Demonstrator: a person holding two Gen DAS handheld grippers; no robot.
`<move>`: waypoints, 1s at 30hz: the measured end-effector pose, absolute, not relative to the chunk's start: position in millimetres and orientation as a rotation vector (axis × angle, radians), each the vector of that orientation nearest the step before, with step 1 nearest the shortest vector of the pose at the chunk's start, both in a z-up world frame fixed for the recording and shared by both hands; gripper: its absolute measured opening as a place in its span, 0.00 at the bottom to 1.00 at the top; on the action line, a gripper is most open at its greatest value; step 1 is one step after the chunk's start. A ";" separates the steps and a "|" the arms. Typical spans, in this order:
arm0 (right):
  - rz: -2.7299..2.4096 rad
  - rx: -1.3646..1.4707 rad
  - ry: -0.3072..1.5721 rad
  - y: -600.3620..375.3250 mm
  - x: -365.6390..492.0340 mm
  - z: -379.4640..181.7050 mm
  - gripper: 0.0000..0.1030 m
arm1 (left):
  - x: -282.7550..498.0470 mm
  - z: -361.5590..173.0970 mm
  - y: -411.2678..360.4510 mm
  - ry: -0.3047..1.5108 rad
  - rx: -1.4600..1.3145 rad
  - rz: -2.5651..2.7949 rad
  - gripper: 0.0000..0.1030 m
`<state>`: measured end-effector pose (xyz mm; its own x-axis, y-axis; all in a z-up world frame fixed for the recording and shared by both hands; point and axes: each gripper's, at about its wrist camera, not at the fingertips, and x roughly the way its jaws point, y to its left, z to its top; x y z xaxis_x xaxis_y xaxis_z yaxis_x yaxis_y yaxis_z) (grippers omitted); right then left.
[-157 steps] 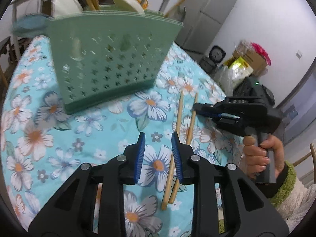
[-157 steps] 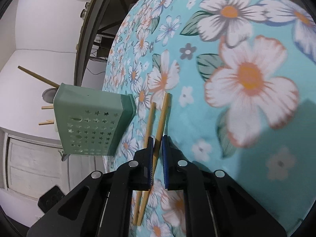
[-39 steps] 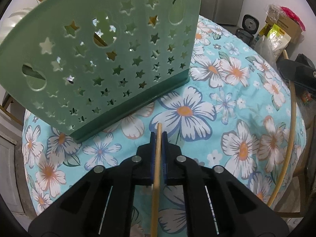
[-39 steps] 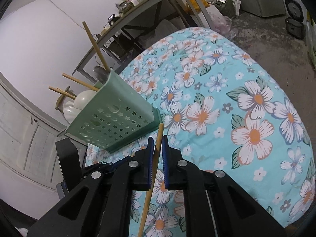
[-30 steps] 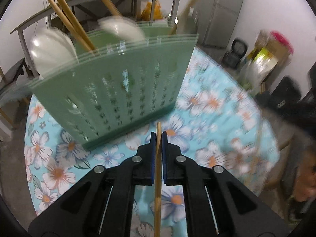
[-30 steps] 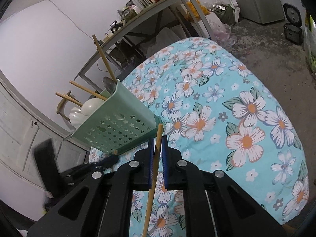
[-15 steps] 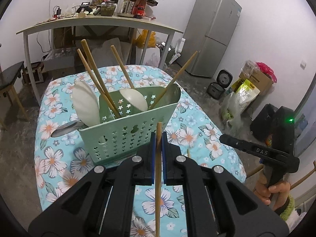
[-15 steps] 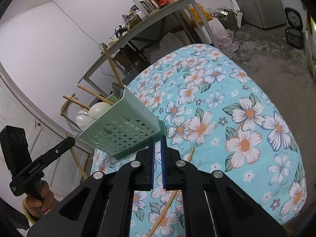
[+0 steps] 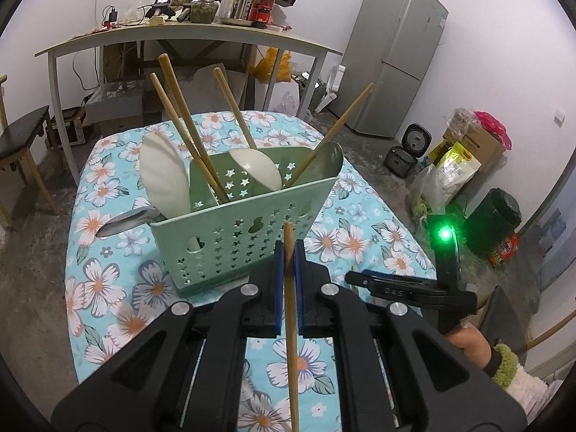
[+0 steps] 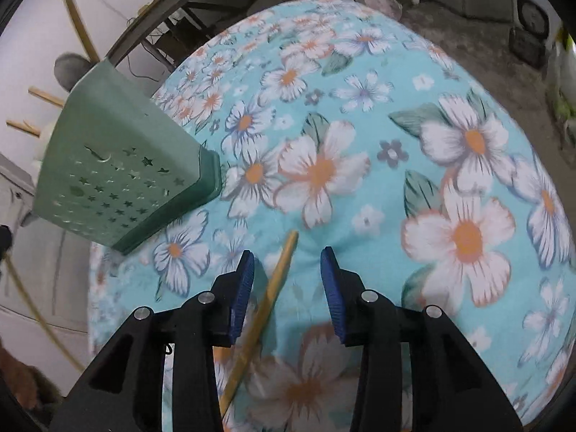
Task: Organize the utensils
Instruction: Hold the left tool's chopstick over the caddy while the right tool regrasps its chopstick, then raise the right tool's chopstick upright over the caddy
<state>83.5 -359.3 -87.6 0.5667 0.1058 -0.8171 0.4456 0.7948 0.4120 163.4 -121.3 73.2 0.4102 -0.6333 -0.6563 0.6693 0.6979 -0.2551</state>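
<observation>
Chopsticks: 1 is clamped in the left claw, raised before the green basket. The other now lies on the flowered surface, dropped between the right claw's opening jaws, so it needs regrasping.

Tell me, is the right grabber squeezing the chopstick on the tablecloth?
Apart. In the right wrist view the right gripper is opening, and the chopstick lies on the tablecloth between its pads with tablecloth visible on both sides.

left wrist: above, facing green basket | right wrist: close over floral tablecloth; both share these
</observation>
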 end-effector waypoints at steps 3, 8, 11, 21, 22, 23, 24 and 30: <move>-0.235 0.567 0.975 -351.5 91.0 -87.9 0.27 | 164.3 72.7 -120.5 0.804 0.044 -0.820 0.05; -0.244 0.458 0.982 -343.0 90.1 -85.4 0.15 | 162.7 71.4 -122.3 0.807 0.041 -0.822 0.05; -0.225 0.485 0.969 -344.9 82.4 -83.8 0.13 | 161.0 71.4 -122.1 0.805 0.042 -0.823 0.05; -0.147 0.654 0.824 -356.4 56.8 -48.1 0.06 | 159.6 75.2 -114.6 0.786 0.032 -0.805 0.05; -0.140 0.663 0.800 -358.2 52.5 -40.0 0.06 | 159.2 75.9 -114.0 0.784 0.028 -0.806 0.05; -0.135 0.671 0.774 -359.8 48.3 -31.5 0.06 | 158.8 77.1 -113.5 0.782 0.027 -0.808 0.05; -0.129 0.675 0.745 -360.9 44.1 -22.4 0.06 | 158.2 78.4 -113.3 0.777 0.025 -0.810 0.05; -0.114 0.631 0.581 -359.9 18.0 30.6 0.06 | 153.6 90.2 -108.1 0.741 0.006 -0.831 0.05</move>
<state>18.0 -359.9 30.6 0.8354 0.0716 -0.5450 0.2725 0.8071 0.5237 153.6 -108.1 90.2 0.4420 -0.6675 -0.5993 0.6715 0.6891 -0.2723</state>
